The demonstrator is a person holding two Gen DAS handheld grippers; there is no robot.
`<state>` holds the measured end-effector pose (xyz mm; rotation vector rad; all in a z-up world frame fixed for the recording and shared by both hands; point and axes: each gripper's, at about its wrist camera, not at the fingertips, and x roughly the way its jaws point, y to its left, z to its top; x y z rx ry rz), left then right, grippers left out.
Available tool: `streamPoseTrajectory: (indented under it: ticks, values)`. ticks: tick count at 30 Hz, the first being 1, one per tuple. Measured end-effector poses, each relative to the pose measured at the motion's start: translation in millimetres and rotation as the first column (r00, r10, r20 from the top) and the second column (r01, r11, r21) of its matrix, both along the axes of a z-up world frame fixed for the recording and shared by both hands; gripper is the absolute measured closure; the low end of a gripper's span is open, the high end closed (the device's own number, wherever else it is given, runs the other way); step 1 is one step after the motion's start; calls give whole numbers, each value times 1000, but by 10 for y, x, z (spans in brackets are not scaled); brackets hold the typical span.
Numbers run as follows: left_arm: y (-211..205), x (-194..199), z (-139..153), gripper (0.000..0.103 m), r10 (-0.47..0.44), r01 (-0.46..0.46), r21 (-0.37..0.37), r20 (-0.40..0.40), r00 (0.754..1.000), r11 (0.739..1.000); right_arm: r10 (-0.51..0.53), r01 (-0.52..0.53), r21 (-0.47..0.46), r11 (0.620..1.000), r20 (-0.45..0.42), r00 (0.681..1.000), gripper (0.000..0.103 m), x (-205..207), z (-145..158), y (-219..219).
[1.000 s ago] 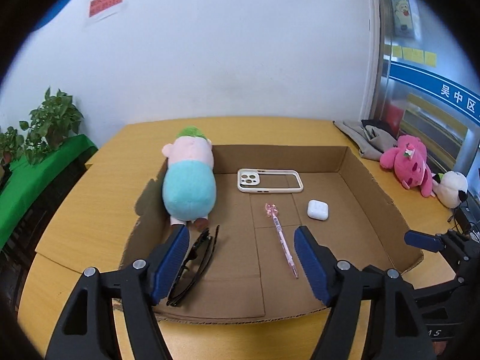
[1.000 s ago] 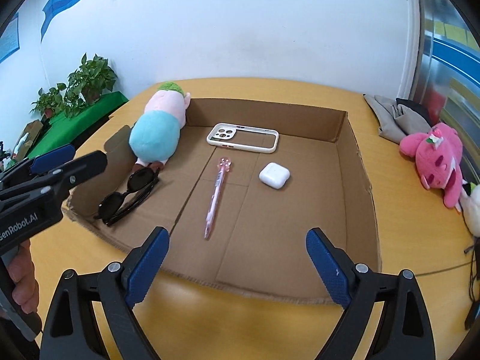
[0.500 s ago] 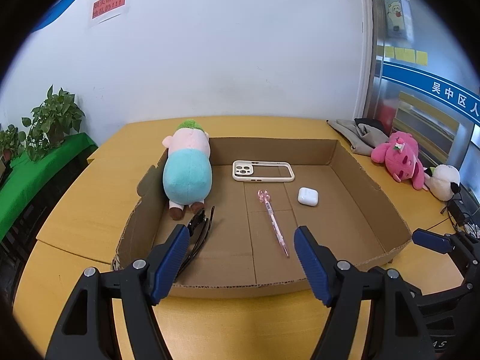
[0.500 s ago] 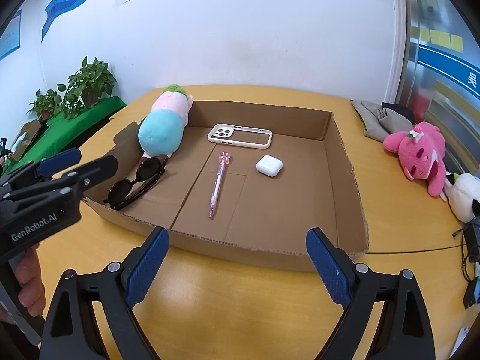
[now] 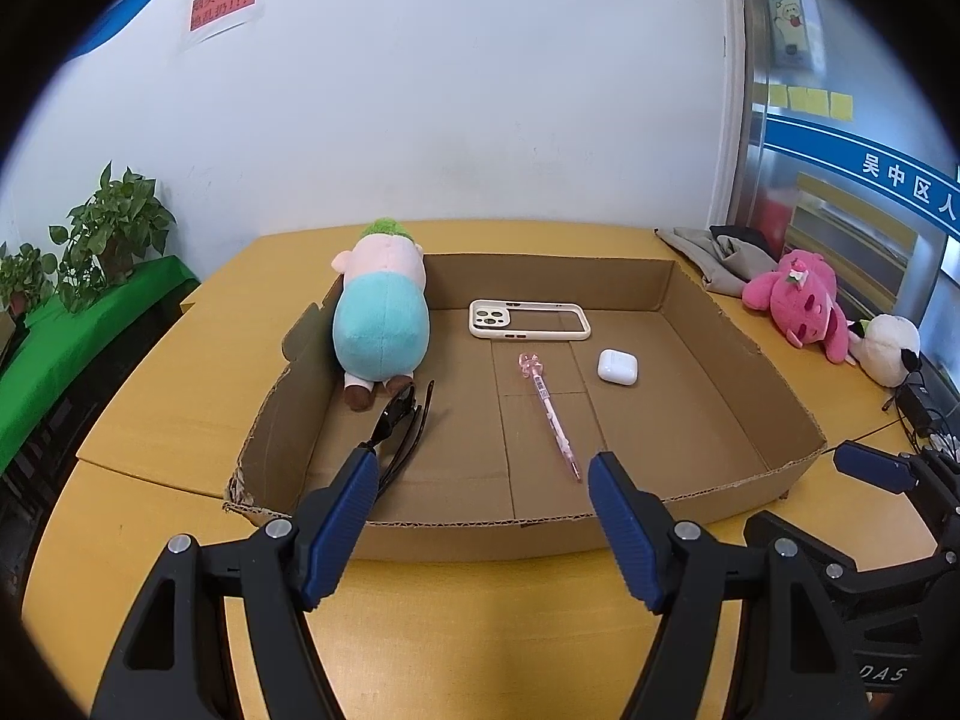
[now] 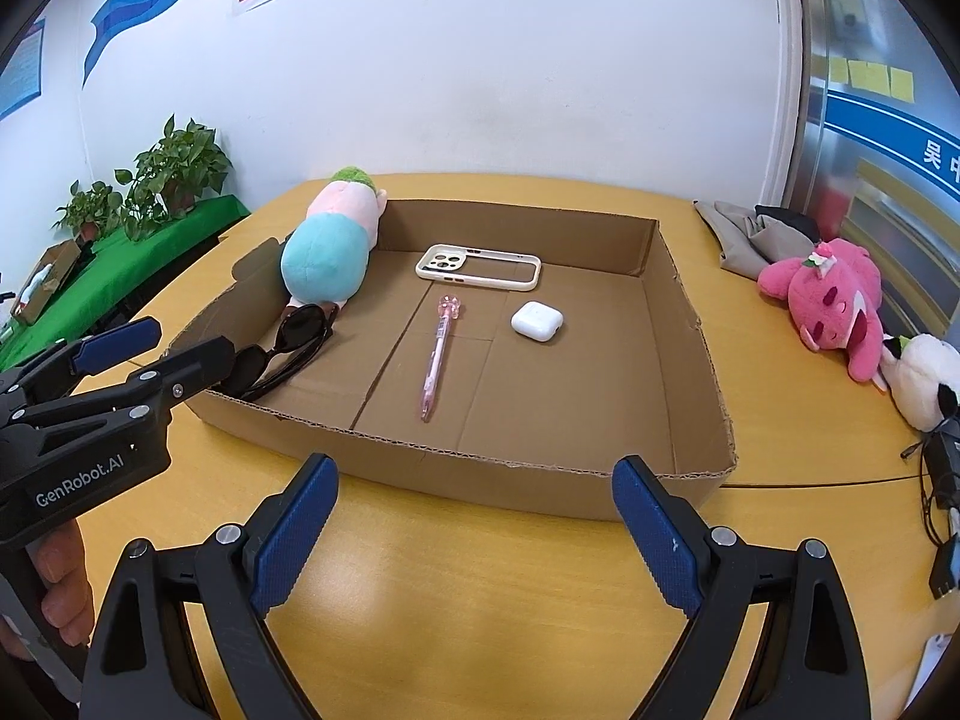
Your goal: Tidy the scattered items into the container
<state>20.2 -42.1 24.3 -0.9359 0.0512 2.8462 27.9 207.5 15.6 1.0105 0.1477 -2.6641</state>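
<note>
Left gripper: my left gripper (image 5: 483,483) hangs with its jaws spread and nothing between them, over the desk (image 5: 150,420) just short of the near wall of the cardboard box (image 5: 540,531).
Box, left side: the blue plush (image 5: 381,330) lies against the left wall with the sunglasses (image 5: 399,426) at its feet.
Box, middle: the phone case (image 5: 528,320) lies toward the far wall, the pink pen (image 5: 549,414) has its long axis running near to far, and the earbud case (image 5: 617,366) sits just right of the pen.
Right gripper: my right gripper (image 6: 474,513) is also spread wide and empty, on the near side of the box.
Still outside: a pink plush (image 6: 831,300) and a white plush (image 6: 921,378) lie at the desk's right edge, well apart from the box.
Deciding relation: both lie to the right of my right gripper, so I judge that hand the nearer one.
</note>
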Motion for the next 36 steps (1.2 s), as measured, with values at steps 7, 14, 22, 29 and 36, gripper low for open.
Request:
streamPoseTrajectory:
  ticks: [7, 14, 22, 29, 36]
  values:
    - [14, 9, -45, 31, -3, 3, -12, 16, 1000, 1000, 0, 0, -2, 1000, 2, 1000, 8, 18, -29, -7]
    - [25, 8, -116, 31, 1, 0, -34, 43, 999, 999, 3, -3, -6, 1000, 10, 1000, 8, 24, -87, -7]
    - [43, -2, -208, 31, 3, -1, -32, 76, 997, 999, 4, -4, -4, 1000, 16, 1000, 8, 19, -145, 12]
    - [68, -8, -226, 31, 4, 0, -44, 75, 997, 999, -2, 2, -2, 1000, 14, 1000, 8, 6, -150, 26]
    - [84, -11, -244, 31, 1, 2, -44, 80, 997, 999, -6, 6, 1, 1000, 22, 1000, 8, -11, -166, 36]
